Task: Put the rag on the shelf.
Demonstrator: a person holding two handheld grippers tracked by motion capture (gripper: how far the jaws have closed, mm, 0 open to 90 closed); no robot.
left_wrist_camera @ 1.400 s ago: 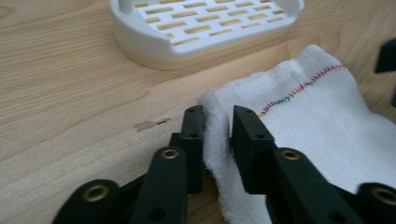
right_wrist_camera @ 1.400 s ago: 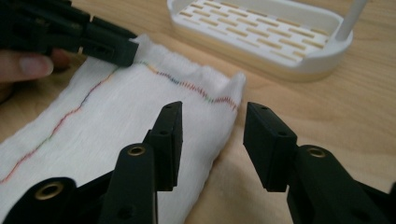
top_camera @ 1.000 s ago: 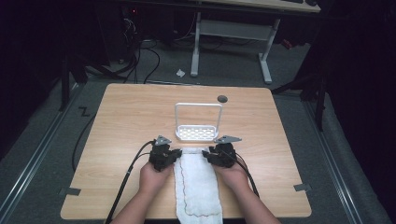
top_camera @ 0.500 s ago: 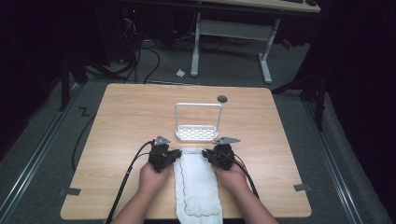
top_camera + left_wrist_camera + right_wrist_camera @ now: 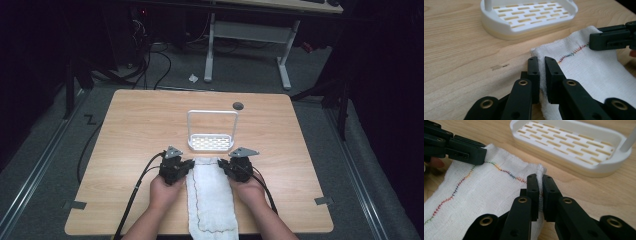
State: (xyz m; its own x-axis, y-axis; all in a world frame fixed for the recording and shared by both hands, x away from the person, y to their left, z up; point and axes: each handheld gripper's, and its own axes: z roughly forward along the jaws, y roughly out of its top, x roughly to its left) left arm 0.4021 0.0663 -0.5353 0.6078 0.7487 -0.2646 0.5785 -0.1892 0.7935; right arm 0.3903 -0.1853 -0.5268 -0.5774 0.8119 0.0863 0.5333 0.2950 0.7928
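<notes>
We have both far corners of the cloth [image 5: 210,195] pinched, left claw [image 5: 541,65] and right claw [image 5: 539,182] clamped; lifting toward the rack [image 5: 211,142] seems left.

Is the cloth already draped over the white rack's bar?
No: the cloth lies flat on the table in front of the white rack, its far corners pinched by the left gripper and right gripper.

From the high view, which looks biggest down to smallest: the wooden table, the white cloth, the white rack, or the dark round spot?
1. Wooden table
2. White cloth
3. White rack, its footprint smaller than the cloth's
4. Dark round spot
</notes>
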